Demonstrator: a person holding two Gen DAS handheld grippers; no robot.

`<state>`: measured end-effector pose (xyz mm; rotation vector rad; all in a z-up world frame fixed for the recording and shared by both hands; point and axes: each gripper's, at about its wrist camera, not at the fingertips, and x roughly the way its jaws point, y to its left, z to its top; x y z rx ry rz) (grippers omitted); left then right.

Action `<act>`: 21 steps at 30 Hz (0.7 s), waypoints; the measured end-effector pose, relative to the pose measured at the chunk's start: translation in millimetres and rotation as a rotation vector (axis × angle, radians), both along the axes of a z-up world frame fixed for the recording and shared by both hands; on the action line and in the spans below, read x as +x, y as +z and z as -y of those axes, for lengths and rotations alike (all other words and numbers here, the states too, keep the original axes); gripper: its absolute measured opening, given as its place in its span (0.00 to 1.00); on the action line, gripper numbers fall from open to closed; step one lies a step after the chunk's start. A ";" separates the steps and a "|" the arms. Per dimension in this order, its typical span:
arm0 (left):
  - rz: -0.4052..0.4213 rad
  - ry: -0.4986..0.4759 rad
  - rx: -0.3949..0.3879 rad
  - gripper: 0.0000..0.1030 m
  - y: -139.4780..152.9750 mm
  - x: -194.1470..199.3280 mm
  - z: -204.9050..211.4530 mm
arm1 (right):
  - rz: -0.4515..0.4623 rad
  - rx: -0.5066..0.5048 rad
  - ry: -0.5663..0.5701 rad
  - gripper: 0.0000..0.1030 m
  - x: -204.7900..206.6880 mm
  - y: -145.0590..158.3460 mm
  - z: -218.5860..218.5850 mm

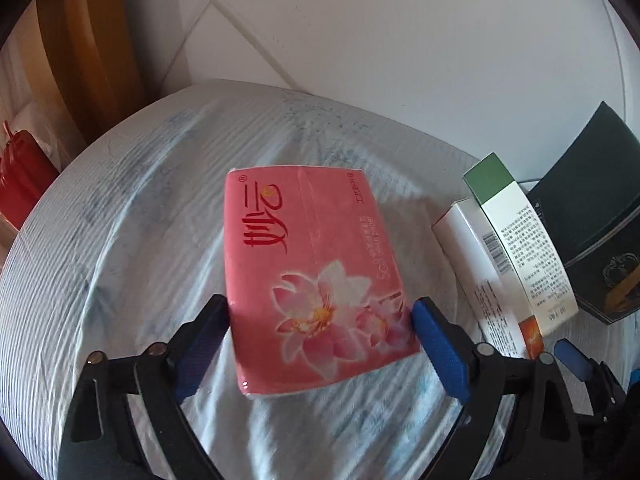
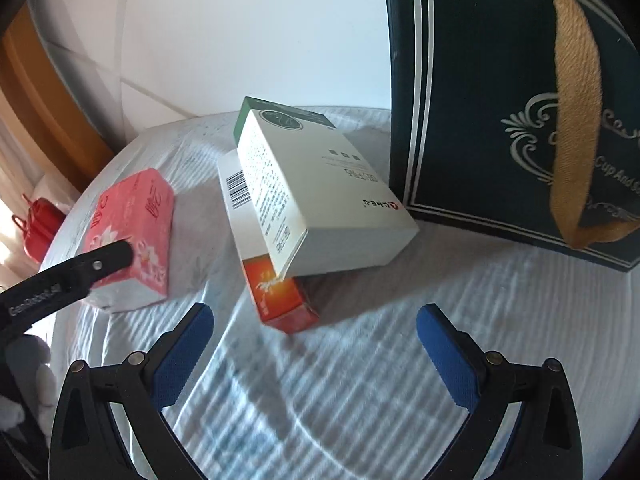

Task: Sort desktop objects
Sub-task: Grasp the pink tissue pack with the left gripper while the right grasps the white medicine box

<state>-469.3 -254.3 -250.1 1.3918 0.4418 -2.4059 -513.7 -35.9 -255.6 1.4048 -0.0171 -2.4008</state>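
Your left gripper (image 1: 320, 320) pinches the pink tissue pack (image 1: 308, 264) mid-frame, ready to lift, while your right gripper (image 2: 316, 332) hangs spread wide and empty before the stacked boxes (image 2: 320, 200).

Bright daylight from the left casts striped shadows across the tablecloth (image 2: 360, 380); fisheye edges bend and darken.

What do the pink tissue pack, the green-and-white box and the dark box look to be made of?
Pink tissue pack: thin glossy plastic film; it shines and has soft rounded edges. Green-and-white box: matte printed cardboard, judging by its crisp folded edges. Dark box: likely rigid card, faint sheen, with a woven tan ribbon, probably fabric.
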 end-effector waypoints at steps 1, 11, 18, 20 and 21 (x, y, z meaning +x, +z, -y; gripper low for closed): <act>0.017 0.004 -0.016 0.92 -4.8 -6.7 -0.1 | -0.003 -0.013 -0.004 1.00 -2.9 -1.9 1.1; 0.035 -0.079 -0.009 0.88 -19.8 17.8 -16.5 | -0.013 0.015 0.034 0.29 6.9 -3.6 14.8; 0.010 -0.119 -0.034 0.88 -2.2 100.2 -59.9 | -0.028 0.006 0.068 0.25 76.7 16.1 -10.6; 0.009 -0.140 -0.042 0.88 3.8 122.3 -74.4 | -0.035 0.006 0.065 0.24 95.3 24.0 -18.0; 0.006 -0.142 -0.041 0.88 7.5 131.4 -79.8 | -0.036 0.006 0.065 0.22 102.3 27.0 -20.2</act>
